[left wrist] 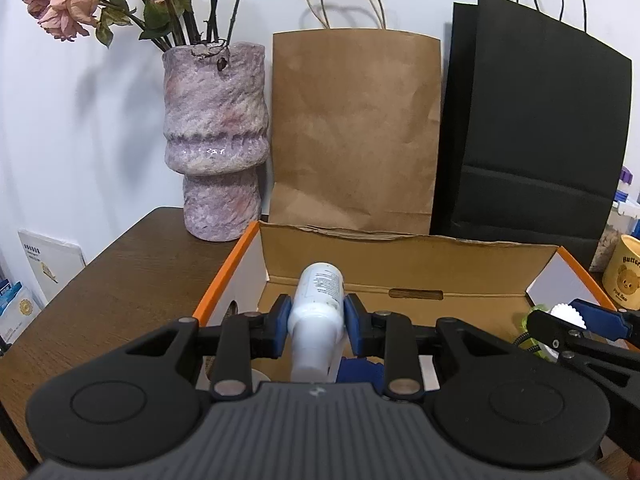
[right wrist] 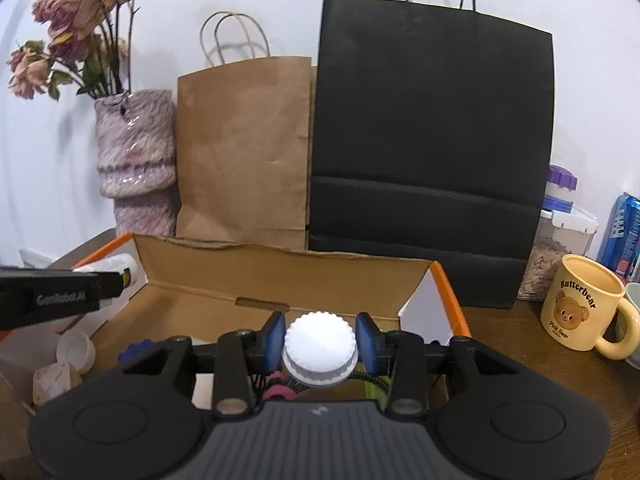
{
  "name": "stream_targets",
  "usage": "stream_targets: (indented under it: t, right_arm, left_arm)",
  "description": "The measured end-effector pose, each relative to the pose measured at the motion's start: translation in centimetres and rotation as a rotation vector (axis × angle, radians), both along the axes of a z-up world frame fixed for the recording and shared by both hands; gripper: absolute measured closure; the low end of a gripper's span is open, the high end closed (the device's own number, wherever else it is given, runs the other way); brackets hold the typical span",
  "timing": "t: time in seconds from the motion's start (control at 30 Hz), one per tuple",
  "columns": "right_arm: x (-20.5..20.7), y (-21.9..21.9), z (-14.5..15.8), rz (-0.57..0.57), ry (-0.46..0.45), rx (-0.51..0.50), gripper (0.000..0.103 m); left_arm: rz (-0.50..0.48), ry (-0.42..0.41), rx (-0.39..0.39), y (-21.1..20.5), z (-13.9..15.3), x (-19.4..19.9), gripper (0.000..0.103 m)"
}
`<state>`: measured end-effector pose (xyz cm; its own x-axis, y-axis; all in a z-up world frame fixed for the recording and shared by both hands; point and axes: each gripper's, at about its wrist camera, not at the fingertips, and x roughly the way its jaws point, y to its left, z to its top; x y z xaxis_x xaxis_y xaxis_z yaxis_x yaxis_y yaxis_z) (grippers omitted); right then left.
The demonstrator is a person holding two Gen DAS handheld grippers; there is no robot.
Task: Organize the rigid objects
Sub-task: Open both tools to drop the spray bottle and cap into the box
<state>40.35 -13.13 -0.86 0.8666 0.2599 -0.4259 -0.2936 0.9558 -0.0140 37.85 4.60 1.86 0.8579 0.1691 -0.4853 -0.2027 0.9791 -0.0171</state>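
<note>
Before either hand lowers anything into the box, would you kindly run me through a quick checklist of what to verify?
1. Left tongs clamp the bottle: ok, pads on both sides.
2. Right tongs clamp the ribbed white cap: ok.
3. Both loads over the open box: ok.
4. Free floor under the bottle: cannot tell, hidden by the tongs.
5. Mug clear of the path: ok, outside the box on the right.

Plain white wall (left wrist: 80, 120) behind, evenly lit, soft shadows. Dark brown wood-grain tabletop (left wrist: 132, 272) set against it. Vase (left wrist: 218, 136) of dried roses, brown paper bag (left wrist: 356, 128) and black paper bag (left wrist: 536, 128) stand along the wall.
</note>
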Motion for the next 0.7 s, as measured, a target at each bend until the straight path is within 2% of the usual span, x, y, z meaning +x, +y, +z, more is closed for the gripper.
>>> stream_targets:
  t: [0.2,0.23,0.3,0.37,0.4,0.47,0.53,0.57,0.6,0.7]
  right_arm:
    - [-0.1,-0.2,0.1,-0.004,0.005,0.001,0.065]
    - [0.0,-0.3,0.0,-0.006,0.011,0.004,0.065]
    - [0.1,-0.5,0.0,-0.016,0.02,0.01,0.061]
    - [0.2,-0.7,-0.1,-0.029,0.023,0.014,0.04]
    - [0.1,-0.8,-0.1,-0.032,0.021,0.016,0.035]
    - [0.1,-0.9,0.0,-0.035,0.014,0.02,0.019]
    - [0.0,-0.9,0.0,-0.044,0.003,0.016,0.006]
    - [-0.1,-0.9,0.0,-0.048,-0.002,0.01,0.003]
    - [-0.1,-0.8,0.1,-0.052,-0.005,0.003,0.002]
    - [-0.2,-0.6,0.1,-0.053,-0.008,-0.008,0.0]
  left_arm:
    - [0.003,0.018,-0.001,0.1,-0.3,0.2,0.073]
    - [0.006,0.01,0.005,0.1,-0.3,0.1,0.071]
    - [0.004,-0.001,0.011,0.0,-0.2,0.0,0.061]
    - [0.006,-0.019,0.011,0.0,-0.1,-0.3,0.038]
    - [0.009,-0.029,0.015,0.0,0.0,-0.4,0.033]
    - [0.014,-0.044,0.016,0.1,0.3,-0.6,0.013]
    - [0.011,-0.057,0.007,0.2,0.5,-0.8,0.007]
    - [0.007,-0.064,0.002,0.3,0.6,-0.8,0.003]
    - [0.008,-0.067,0.0,0.3,0.7,-0.9,0.0]
    - [0.013,-0.074,0.0,0.3,0.8,-1.0,0.0]
